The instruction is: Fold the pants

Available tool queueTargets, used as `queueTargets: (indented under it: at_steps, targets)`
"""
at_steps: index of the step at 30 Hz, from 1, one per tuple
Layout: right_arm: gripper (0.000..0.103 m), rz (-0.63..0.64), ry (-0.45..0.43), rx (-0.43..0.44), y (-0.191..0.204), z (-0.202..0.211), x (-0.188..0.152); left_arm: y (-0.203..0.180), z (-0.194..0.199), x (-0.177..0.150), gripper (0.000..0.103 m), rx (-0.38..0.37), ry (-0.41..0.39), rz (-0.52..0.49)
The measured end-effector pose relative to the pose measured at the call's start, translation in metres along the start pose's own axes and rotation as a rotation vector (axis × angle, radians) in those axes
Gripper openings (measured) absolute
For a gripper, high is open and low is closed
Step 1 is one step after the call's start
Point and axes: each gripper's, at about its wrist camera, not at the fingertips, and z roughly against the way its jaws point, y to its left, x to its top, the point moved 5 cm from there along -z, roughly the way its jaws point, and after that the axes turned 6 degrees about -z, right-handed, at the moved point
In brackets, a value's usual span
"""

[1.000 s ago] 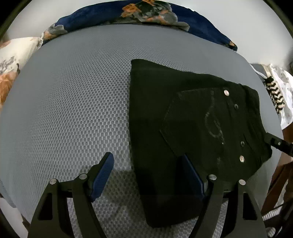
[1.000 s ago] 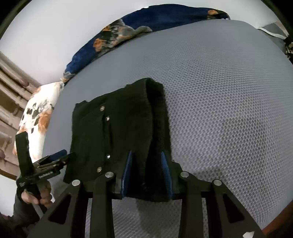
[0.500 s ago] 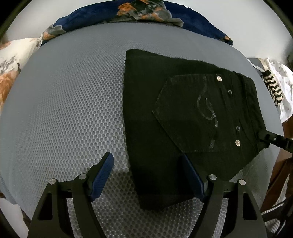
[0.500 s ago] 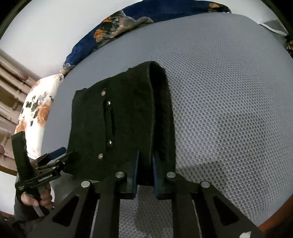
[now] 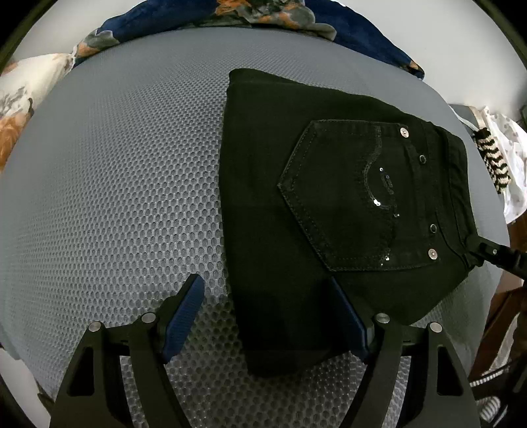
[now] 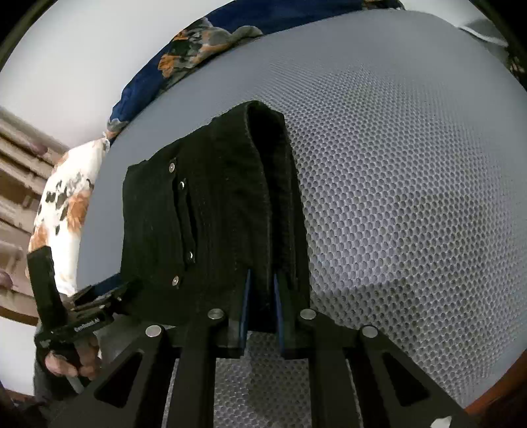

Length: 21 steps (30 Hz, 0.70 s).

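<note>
Black pants (image 5: 329, 197) lie folded on the grey mesh mattress (image 5: 115, 181), back pocket with sequins (image 5: 355, 197) facing up. My left gripper (image 5: 265, 283) stands open over the near left edge of the pants, one finger above the mattress and the other above the cloth. At the waistband corner the right gripper (image 5: 494, 253) shows at the frame's edge. In the right wrist view the right gripper (image 6: 262, 280) is shut on a raised fold of the pants (image 6: 214, 214). A hand (image 6: 72, 359) holds the left gripper (image 6: 95, 296) at the pants' other side.
A dark blue floral blanket (image 5: 230, 13) lies along the far edge of the mattress, and a floral pillow (image 5: 23, 85) sits at the far left. A black-and-white striped cloth (image 5: 494, 158) and white fabric lie at the right, beside wooden furniture (image 5: 504, 312).
The right gripper's jaws have closed onto the fold of the pants. The pants have shifted a little away from the left gripper and the pocket lies flatter. The left gripper stays open.
</note>
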Motion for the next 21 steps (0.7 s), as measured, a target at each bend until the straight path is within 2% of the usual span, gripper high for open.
queueTargets:
  at_steps: [6,17,19,20,21]
  targets:
    - [0.015,-0.020,0.000,0.006,-0.001,0.002,0.001,-0.003,0.003,-0.003,0.077,0.001,-0.007,-0.001]
    - [0.023,-0.006,0.002,-0.037,0.001,0.004,0.006,-0.004,0.009,-0.001,0.077,0.009,-0.022,-0.019]
    - [0.034,0.005,-0.001,-0.067,0.003,0.004,0.008,0.000,0.011,0.000,0.077,0.015,-0.028,-0.021]
    - [0.049,0.013,-0.009,-0.105,0.002,0.004,0.009,0.001,0.012,0.001,0.077,0.019,-0.031,-0.022]
    - [0.053,0.021,-0.016,-0.113,0.002,0.005,0.011,0.003,0.014,0.002,0.077,0.027,-0.038,-0.021]
